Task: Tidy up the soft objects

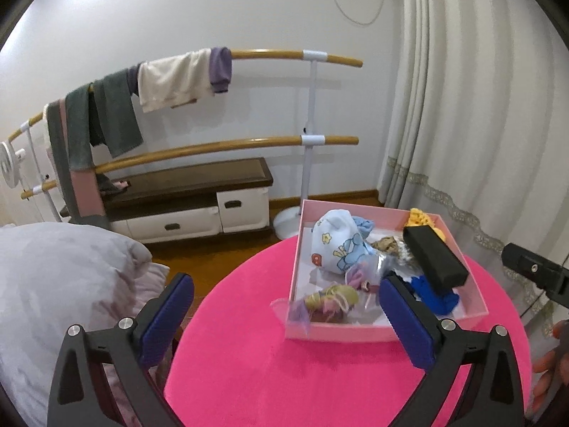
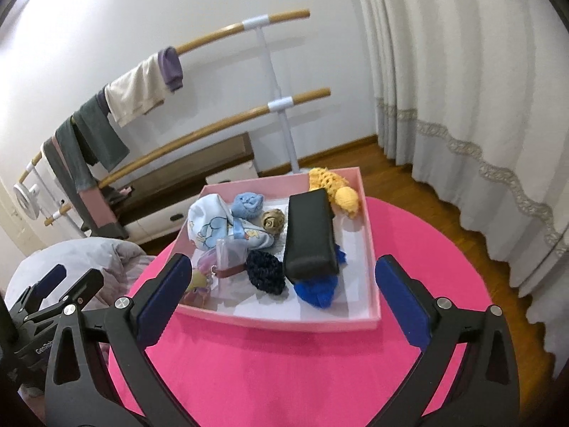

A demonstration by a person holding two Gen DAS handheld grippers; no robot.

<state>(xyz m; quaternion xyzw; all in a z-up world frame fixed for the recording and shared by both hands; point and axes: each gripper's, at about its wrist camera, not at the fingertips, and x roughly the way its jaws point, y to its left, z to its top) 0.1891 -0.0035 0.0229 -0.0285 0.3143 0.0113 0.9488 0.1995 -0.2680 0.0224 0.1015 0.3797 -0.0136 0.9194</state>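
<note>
Hovering open hand-held grippers (both empty) before pink box (image 2: 298, 322) rim.

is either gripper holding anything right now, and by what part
Nothing is held. The left gripper and the right gripper are both open with nothing between the fingers; the soft things all lie in the pink box.
</note>
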